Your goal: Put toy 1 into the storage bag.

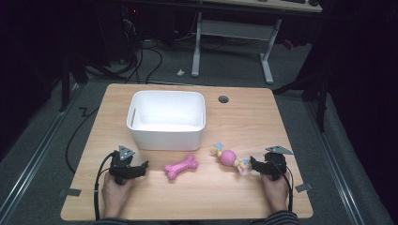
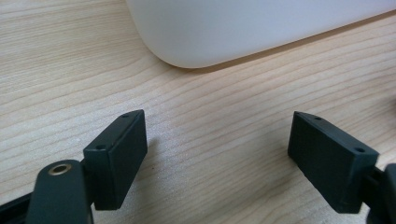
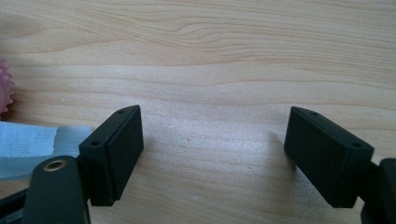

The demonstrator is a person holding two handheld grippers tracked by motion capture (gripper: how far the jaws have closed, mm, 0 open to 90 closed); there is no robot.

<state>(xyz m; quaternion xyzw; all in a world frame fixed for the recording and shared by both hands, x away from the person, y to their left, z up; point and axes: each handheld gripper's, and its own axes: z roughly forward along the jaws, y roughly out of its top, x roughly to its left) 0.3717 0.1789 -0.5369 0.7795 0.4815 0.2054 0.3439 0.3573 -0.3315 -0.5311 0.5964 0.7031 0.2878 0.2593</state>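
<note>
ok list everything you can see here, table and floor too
bin: 1, white, far middle of table, nothing visible inside
bone toy: 1, pink, in front of bin
rope toy: 1, pink ball with yellow and blue ends, right of bone toy, by right gripper
table: 1, light wood, dark round hole near far edge
desk frame: 1, white, on grey floor behind table
left gripper: 1, black, open, over bare wood near bin
right gripper: 1, black, open, beside rope toy
hands: 2, near table edge
</note>
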